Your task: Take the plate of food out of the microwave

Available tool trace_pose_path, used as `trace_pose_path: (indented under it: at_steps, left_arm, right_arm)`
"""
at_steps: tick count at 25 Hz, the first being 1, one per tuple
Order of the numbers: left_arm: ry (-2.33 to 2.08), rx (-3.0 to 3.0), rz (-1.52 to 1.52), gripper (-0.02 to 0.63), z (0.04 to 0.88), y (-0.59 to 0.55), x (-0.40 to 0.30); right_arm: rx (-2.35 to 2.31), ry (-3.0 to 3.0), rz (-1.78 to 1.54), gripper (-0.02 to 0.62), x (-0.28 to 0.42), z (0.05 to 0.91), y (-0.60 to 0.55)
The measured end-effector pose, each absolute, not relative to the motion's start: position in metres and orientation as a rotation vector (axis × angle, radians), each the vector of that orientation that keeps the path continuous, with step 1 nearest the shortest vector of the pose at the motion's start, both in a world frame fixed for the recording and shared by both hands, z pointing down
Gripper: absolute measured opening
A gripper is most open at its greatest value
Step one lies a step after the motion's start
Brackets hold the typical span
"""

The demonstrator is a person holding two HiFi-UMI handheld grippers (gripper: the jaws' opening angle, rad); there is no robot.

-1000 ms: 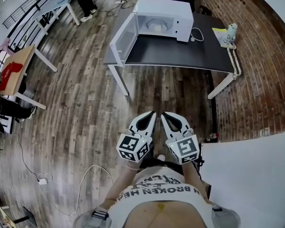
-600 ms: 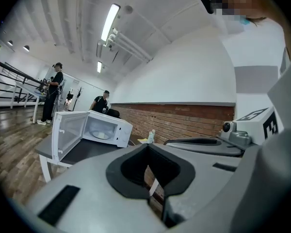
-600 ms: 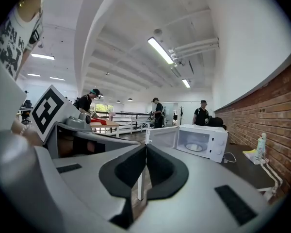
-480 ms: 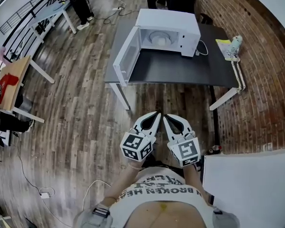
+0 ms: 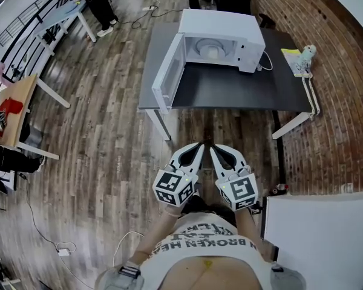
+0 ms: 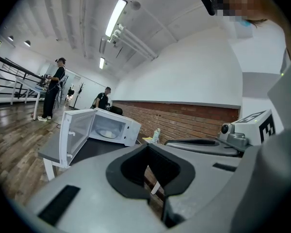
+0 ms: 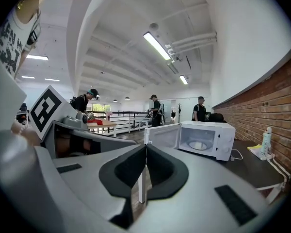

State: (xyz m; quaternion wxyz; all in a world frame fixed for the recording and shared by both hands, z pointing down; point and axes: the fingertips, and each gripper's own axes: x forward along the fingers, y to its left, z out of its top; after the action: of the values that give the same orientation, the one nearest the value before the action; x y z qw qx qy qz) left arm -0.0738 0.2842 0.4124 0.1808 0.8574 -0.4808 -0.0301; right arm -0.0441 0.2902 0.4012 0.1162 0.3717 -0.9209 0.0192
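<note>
plate of food (image 5: 210,51) is inside the microwave (image 5: 230,23), on the cavity floor. It looks pale and round; what's on it is too small to tell. The door (image 5: 170,77) is wide open, swung out to the left past the table edge. The microwave stands toward the back of a dark table (image 5: 230,92). A white cable (image 5: 267,62) loops off the microwave's right side. At the table's right corner there's a yellow sheet (image 5: 292,54) with a small bottle (image 5: 308,51) just beside it.

Both grippers are well short of the table, over the wood floor (image 5: 103,138). They're side by side close to the person's body, pointing toward the microwave. Jaws of the left gripper (image 5: 199,144) are pressed together, nothing between them. Same for the right gripper (image 5: 210,145): jaws together, empty. The two tips are very close; can't tell if they touch.

There's a brick wall (image 5: 339,107) on the right and a white panel (image 5: 320,240) bottom right next to the person. A wooden desk (image 5: 15,98) at far left has a red item (image 5: 11,106) on it. Several people (image 7: 155,109) stand in the background beyond the table.
</note>
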Motion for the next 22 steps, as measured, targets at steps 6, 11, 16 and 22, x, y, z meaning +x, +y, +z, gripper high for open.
trace_pose_path:
  at_steps: [6, 11, 16, 22]
  left_arm:
    - [-1.355, 2.389, -0.09, 0.008, 0.422, 0.288, -0.096]
    - [-1.37, 2.36, -0.111, 0.008, 0.426, 0.281, -0.105]
    - [-1.399, 2.336, -0.12, 0.008, 0.429, 0.262, -0.113]
    - [-1.43, 2.337, -0.113, 0.008, 0.425, 0.215, -0.109]
  right_arm:
    - [1.088, -2.636, 0.063, 0.009, -0.061, 0.412, 0.295]
    - [1.058, -2.645, 0.091, 0.008, -0.069, 0.415, 0.287]
    - [1.03, -2.659, 0.097, 0.008, -0.076, 0.419, 0.266]
    - [1.005, -2.695, 0.097, 0.008, -0.075, 0.414, 0.216]
